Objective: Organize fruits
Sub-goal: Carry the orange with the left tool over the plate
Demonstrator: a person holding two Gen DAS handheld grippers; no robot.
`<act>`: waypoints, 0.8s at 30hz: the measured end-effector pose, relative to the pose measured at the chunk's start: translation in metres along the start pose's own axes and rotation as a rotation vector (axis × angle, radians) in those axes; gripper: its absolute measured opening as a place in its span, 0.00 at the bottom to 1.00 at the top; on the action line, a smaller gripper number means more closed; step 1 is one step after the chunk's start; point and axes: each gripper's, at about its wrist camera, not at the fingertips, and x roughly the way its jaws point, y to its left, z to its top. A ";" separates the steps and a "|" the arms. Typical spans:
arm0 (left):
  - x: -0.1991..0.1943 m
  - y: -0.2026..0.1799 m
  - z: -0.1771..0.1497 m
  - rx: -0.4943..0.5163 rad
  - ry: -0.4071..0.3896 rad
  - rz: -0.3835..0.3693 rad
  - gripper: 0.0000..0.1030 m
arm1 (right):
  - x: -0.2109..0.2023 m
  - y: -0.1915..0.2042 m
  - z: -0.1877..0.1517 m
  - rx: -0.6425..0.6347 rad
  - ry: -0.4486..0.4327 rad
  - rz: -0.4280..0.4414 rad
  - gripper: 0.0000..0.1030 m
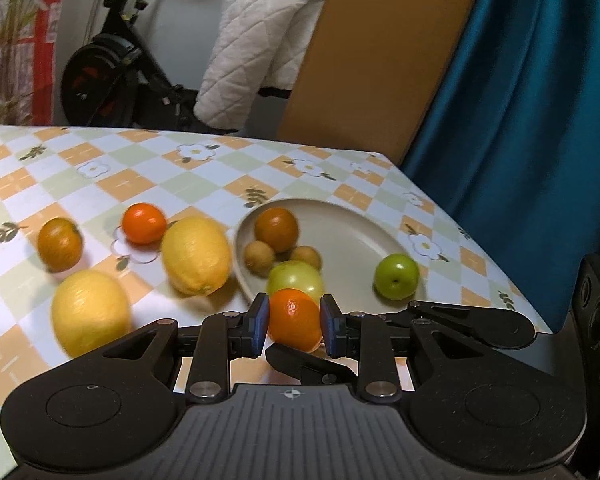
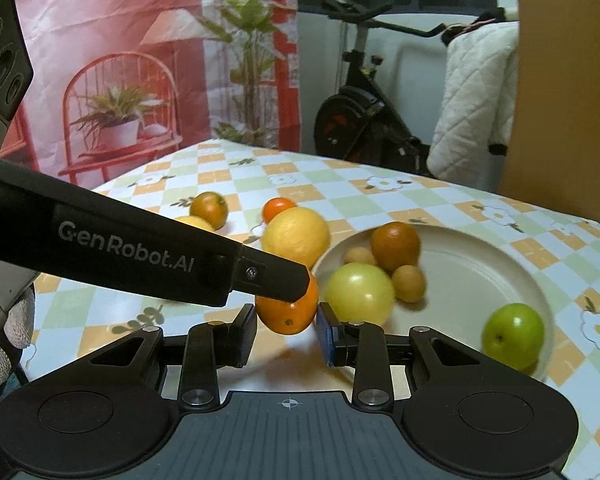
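My left gripper (image 1: 294,322) is shut on a small orange (image 1: 294,318) just in front of the beige plate's (image 1: 352,240) near rim. In the right wrist view the same orange (image 2: 286,312) hangs from the left gripper's black finger (image 2: 276,276), between the right gripper's spread pads. My right gripper (image 2: 286,336) is open and holds nothing. The plate (image 2: 480,264) carries a dark orange (image 2: 395,246), a yellow-green apple (image 2: 359,294), two small tan fruits (image 2: 409,283) and a green apple (image 2: 512,330).
Loose on the checked tablecloth (image 1: 140,176) lie two lemons (image 1: 196,256) (image 1: 90,312), a bright orange (image 1: 144,224) and a darker orange (image 1: 60,244). The table's right edge runs beside a teal curtain (image 1: 520,120). An exercise bike (image 2: 364,120) stands behind the table.
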 end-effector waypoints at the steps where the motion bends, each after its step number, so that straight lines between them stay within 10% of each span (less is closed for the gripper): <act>1: 0.004 -0.002 0.001 0.005 0.005 -0.007 0.28 | -0.001 -0.003 -0.001 0.009 0.000 -0.006 0.29; 24: 0.039 -0.009 0.013 0.047 0.011 0.037 0.28 | 0.029 -0.040 0.001 0.140 -0.004 -0.013 0.29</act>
